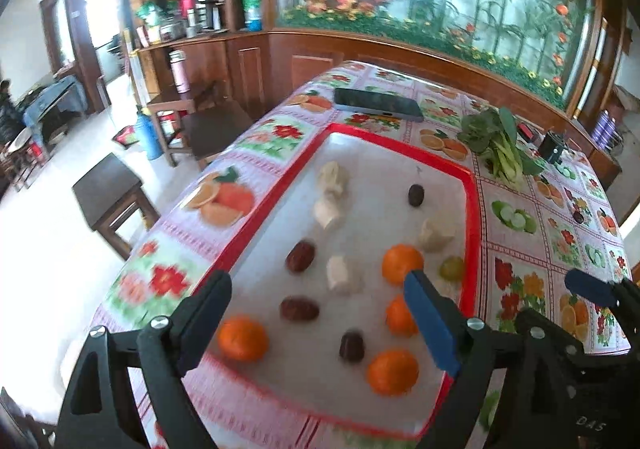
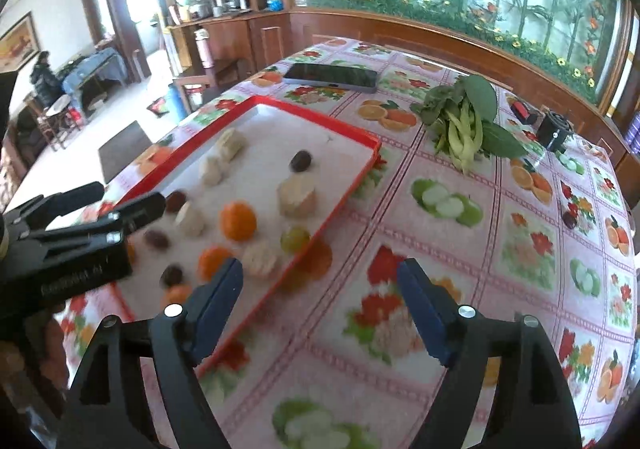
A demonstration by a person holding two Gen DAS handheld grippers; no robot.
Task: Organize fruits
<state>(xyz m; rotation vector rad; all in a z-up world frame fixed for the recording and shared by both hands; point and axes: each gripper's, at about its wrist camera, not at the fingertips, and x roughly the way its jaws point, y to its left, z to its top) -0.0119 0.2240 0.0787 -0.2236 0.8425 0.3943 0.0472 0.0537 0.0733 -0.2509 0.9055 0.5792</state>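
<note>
Over red-rimmed tray [image 1: 474,209]: left gripper [image 1: 316,313] spread wide, empty; right gripper [image 2: 320,313] likewise, above tablecloth [image 2: 440,249]. Oranges [image 1: 402,263] on tray, likely light, soft-skinned; grip gently across middle.

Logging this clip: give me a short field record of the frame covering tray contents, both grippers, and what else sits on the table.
tray: red-rimmed tray, white inside, on a fruit-print tablecloth
oranges: four, including one near the right rim
dark fruits: four, date-like, e.g.
pale pieces: several, blurred, e.g.
green fruit: one by the right rim
left gripper: open above the tray, empty
right gripper: open over the tablecloth, empty
off tray: phone, leafy greens
</note>
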